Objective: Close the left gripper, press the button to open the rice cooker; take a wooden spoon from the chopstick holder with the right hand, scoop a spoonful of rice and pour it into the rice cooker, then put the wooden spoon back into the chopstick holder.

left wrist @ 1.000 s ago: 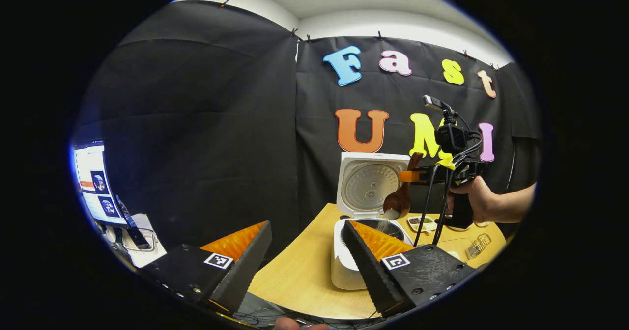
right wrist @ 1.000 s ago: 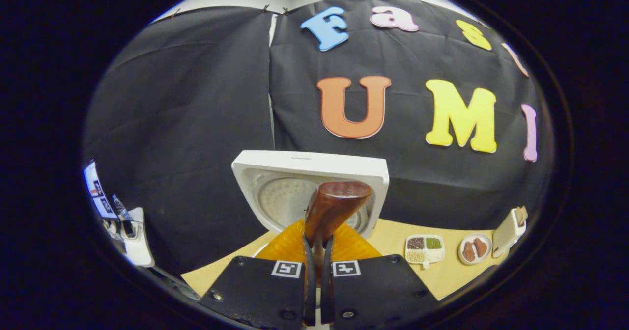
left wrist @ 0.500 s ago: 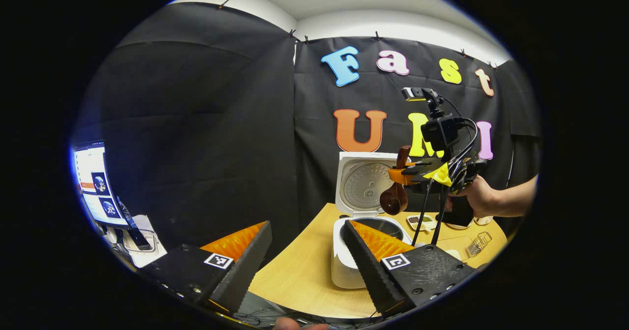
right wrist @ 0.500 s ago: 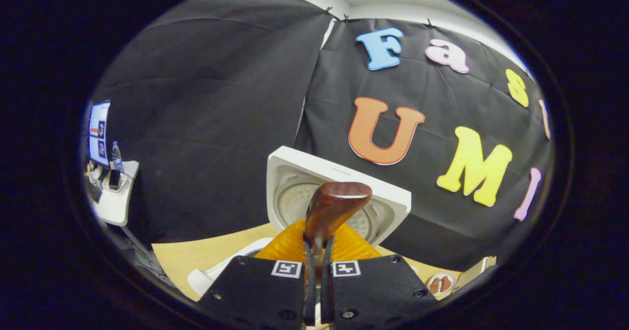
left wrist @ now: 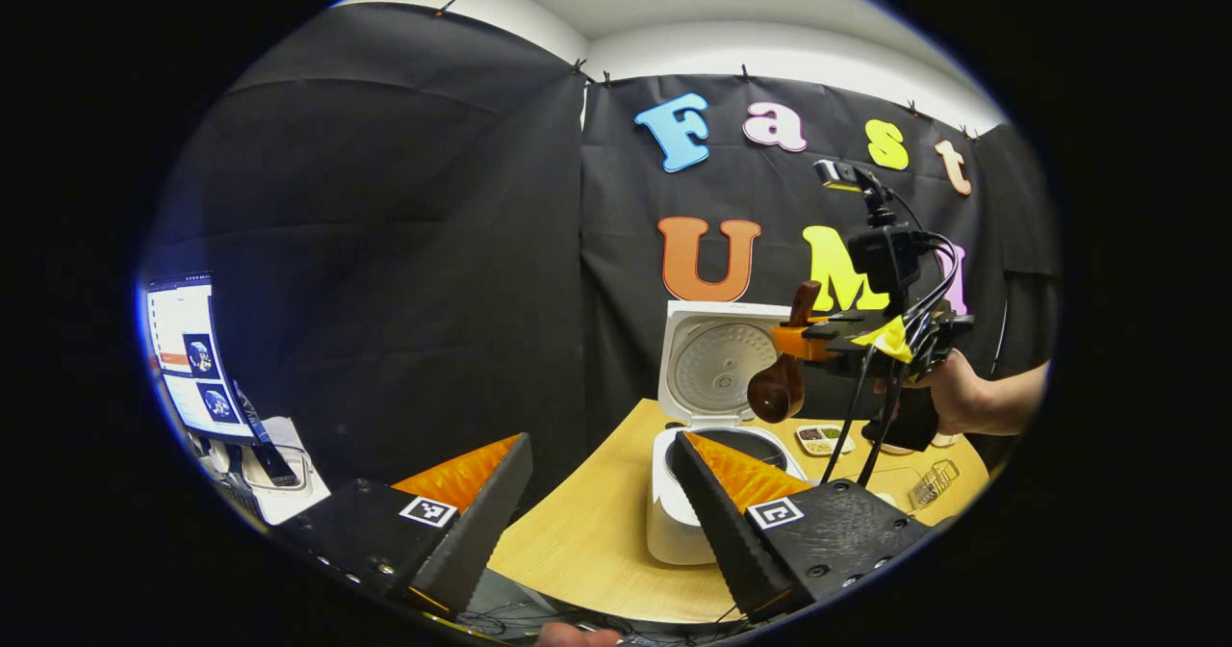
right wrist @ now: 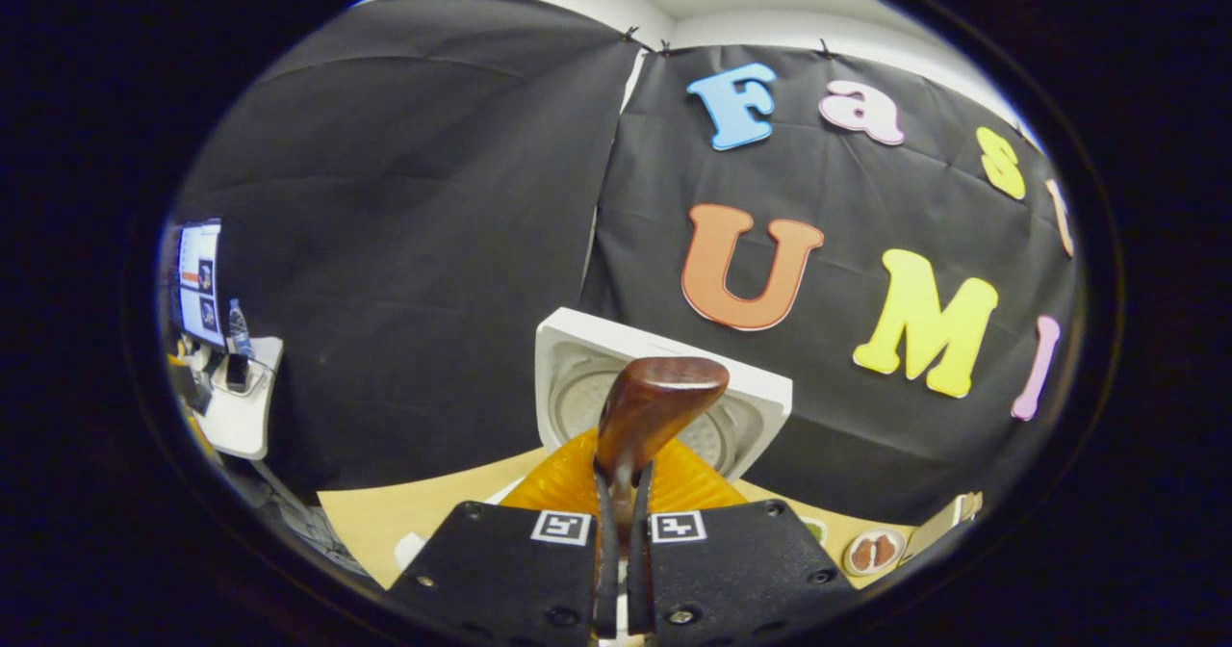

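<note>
A divided dish of grains [left wrist: 821, 438] and a small wire rack [left wrist: 936, 481] lie on the wooden tabletop [left wrist: 587, 541]. At far left, a lit monitor [left wrist: 188, 363] stands above a white side table [right wrist: 236, 421] bearing a bottle [right wrist: 238, 329].

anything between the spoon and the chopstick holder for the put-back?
Nothing visible. In the left gripper view the right claw holds the wooden spoon in the air beside the rice cooker's raised lid. The wire chopstick holder stands to its right on the table, with open air between them.
</note>
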A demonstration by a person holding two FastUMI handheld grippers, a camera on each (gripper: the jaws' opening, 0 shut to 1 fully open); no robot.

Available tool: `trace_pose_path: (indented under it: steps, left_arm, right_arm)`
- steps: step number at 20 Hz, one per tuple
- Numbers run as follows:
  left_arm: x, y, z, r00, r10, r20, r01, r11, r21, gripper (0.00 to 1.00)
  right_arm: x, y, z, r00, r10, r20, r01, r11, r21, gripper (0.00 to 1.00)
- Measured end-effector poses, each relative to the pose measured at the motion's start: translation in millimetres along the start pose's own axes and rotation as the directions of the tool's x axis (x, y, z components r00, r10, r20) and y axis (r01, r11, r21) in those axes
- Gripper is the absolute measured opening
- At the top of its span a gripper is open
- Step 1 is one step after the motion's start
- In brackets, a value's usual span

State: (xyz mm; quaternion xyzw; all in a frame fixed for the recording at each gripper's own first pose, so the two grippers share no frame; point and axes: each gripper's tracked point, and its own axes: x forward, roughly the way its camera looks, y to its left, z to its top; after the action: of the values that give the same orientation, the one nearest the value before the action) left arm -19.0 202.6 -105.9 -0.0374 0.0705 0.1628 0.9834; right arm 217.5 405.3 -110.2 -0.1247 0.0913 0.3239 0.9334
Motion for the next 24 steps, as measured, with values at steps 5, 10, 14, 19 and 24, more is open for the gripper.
trace_pose_path:
  steps: [5,10,14,19,24]
  left_arm:
    - [-14,-26,15,0.998,-0.055,0.022,0.055,0.998,0.008,0.94]
    - [-12,-68,18,0.99,-0.137,0.027,0.137,0.991,0.003,0.94]
    - [-4,-105,23,0.975,-0.219,0.041,0.219,0.976,0.003,0.94]
    - [8,-150,31,0.952,-0.302,0.049,0.303,0.953,-0.012,0.94]
    - [18,-188,37,0.938,-0.342,0.052,0.344,0.939,-0.027,0.94]
  right_arm:
    - [-39,-40,4,0.999,-0.054,0.01,0.051,0.983,0.175,0.09]
    - [-102,-109,-9,0.984,-0.177,-0.004,0.171,0.945,0.277,0.1]
    - [-167,-174,-18,0.956,-0.293,-0.009,0.281,0.907,0.315,0.1]
    - [-247,-254,-49,0.899,-0.437,-0.036,0.421,0.837,0.348,0.09]
    - [-295,-320,-110,0.841,-0.526,-0.128,0.531,0.757,0.38,0.09]
